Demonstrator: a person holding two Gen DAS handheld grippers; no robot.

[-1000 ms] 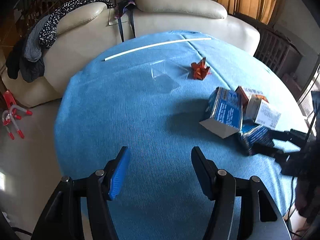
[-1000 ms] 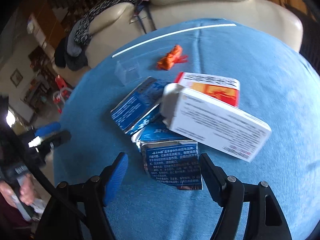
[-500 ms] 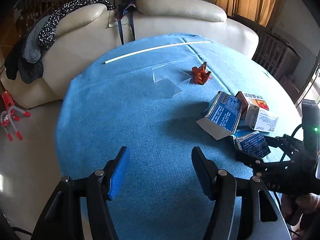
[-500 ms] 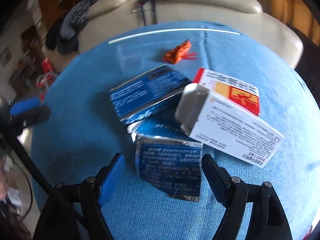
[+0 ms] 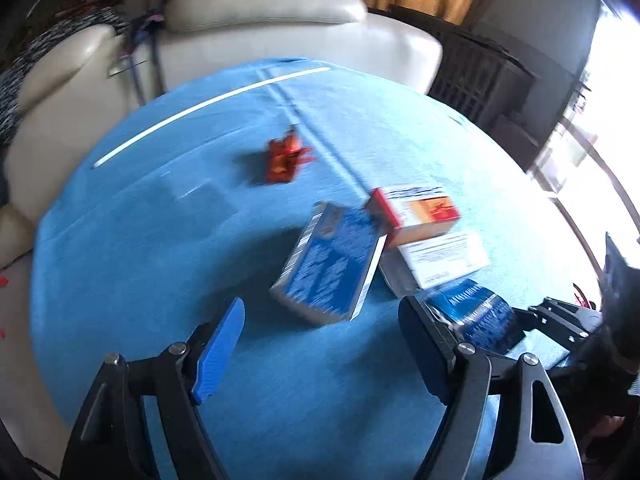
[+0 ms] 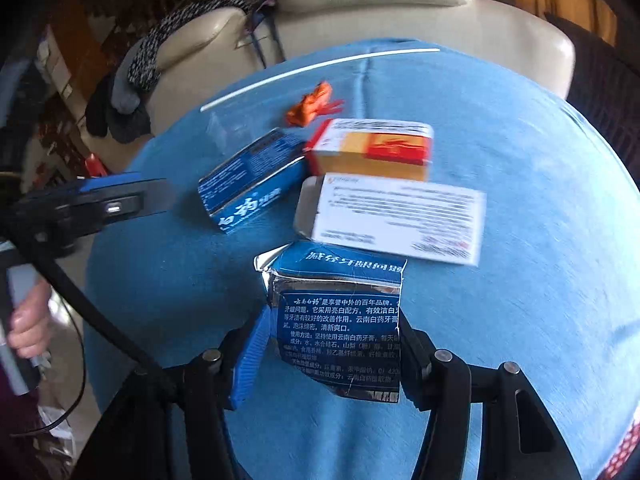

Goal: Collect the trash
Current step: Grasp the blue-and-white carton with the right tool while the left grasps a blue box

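1. My right gripper point(image 6: 324, 354) is closing around one torn blue carton point(image 6: 340, 320); the carton sits between the two jaws, the blue pad on its left edge and the black one on its right, both apparently touching it.
2. My left gripper point(image 5: 320, 344) is opening with nothing between its jaws, only bare blue cloth of the desk point(image 5: 160, 260).
3. I count four cartons in all: the torn blue carton in my right gripper, one whole blue box point(image 5: 330, 264) just ahead of my left gripper, one white box point(image 6: 394, 220) directly beyond the torn carton, and one red-and-orange box point(image 6: 376, 148) behind the white one.
4. The blue box, white box and red-and-orange box are bunched together, touching or nearly so.
5. One crumpled orange wrapper point(image 6: 314, 104) lies farther off, past the boxes, apart from them.
6. One thin white strip point(image 5: 208, 102) lies across the far side of the desk, beyond the wrapper.
7. One clear plastic piece seems to lie left of the wrapper; it is too blurred to be sure.
8. Beyond the desk stands one cream sofa point(image 5: 280, 28).
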